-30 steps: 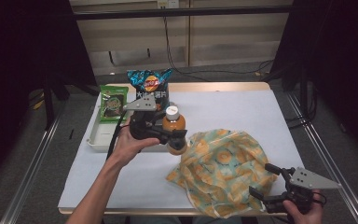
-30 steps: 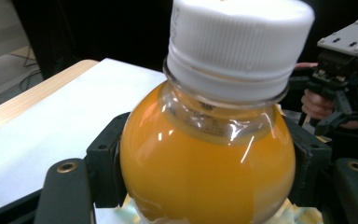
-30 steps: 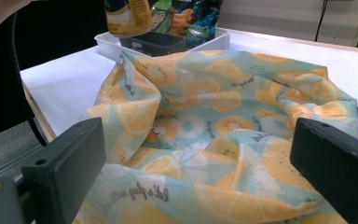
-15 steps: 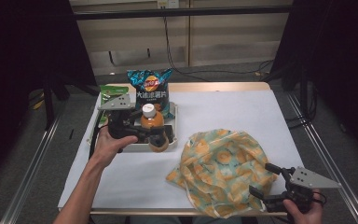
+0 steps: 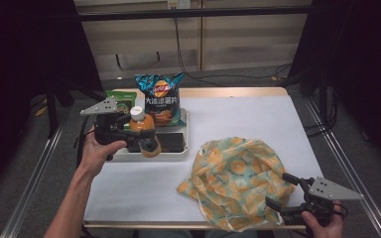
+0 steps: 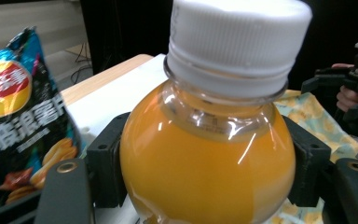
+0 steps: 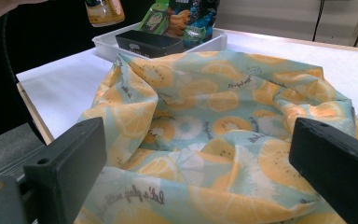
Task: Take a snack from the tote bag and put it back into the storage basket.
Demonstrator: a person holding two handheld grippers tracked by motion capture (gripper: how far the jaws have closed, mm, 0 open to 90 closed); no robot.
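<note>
Right then, your left gripper (image 5: 146, 141) was clamped on the orange juice bottle (image 5: 142, 131), its black jaws pressed to either side of the round belly just beneath the neck, as the left gripper view showed with the white cap (image 6: 238, 44) standing tall above them. You had that bottle lifted and tilted, base swung toward the table's middle, hanging over the front edge of the white tray (image 5: 151, 154) where the chip bag (image 5: 159, 99) stood upright and a black box (image 5: 171, 141) lay flat. Your left hand (image 5: 96, 148) wrapped the handle from below, forearm angling up from the bottom-left of the high view. Over on the other side, your right gripper (image 5: 285, 197) sat with its jaws spread wide, gripping nothing, poised at the near edge of the fruit-print cloth bag (image 5: 238, 181), which lay crumpled on the white table (image 5: 248, 119). Your right hand (image 5: 322, 223) held low at the table's front-right corner, pointing the jaws across the cloth toward the tray.
</note>
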